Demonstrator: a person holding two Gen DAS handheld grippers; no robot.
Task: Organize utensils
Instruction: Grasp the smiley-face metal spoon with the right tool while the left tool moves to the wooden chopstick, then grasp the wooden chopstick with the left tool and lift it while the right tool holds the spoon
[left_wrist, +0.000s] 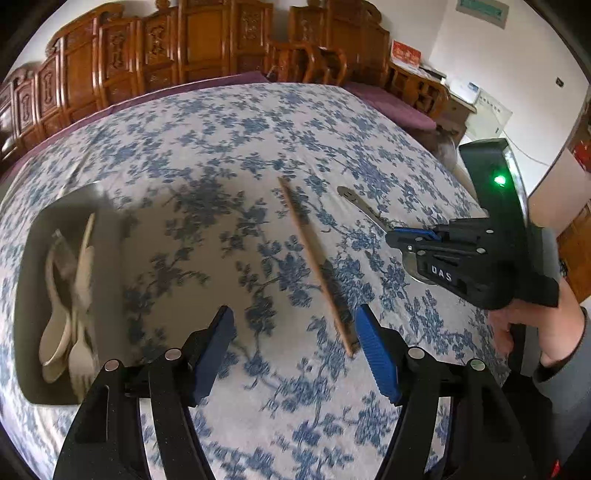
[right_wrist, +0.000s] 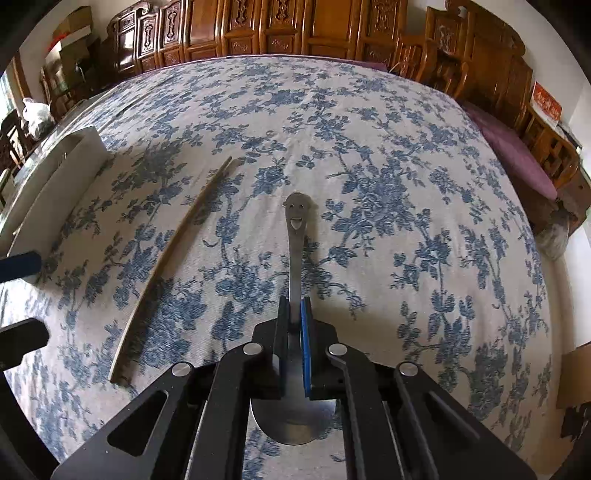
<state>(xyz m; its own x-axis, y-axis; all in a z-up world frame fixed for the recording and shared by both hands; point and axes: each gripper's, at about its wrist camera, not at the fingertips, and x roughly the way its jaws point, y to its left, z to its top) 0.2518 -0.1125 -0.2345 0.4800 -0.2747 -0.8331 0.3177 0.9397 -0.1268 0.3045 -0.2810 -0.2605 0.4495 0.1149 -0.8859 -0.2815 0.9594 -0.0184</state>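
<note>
The right tongs (right_wrist: 294, 317) pinch the handle of a metal spoon (right_wrist: 295, 221) over a worktop (right_wrist: 406, 166) covered in blue floral cloth. The left tongs (left_wrist: 295, 332) hang spread above a wooden chopstick (left_wrist: 314, 262) lying on the cloth. At left, a tray (left_wrist: 37, 369) holds pale, blurred utensils (left_wrist: 70, 314), apparently spoons and a fork.

1 chopstick (left_wrist: 317, 266), 1 metal spoon (right_wrist: 297, 240), 1 tray (left_wrist: 55, 236) (utensils inside blurred)
</note>
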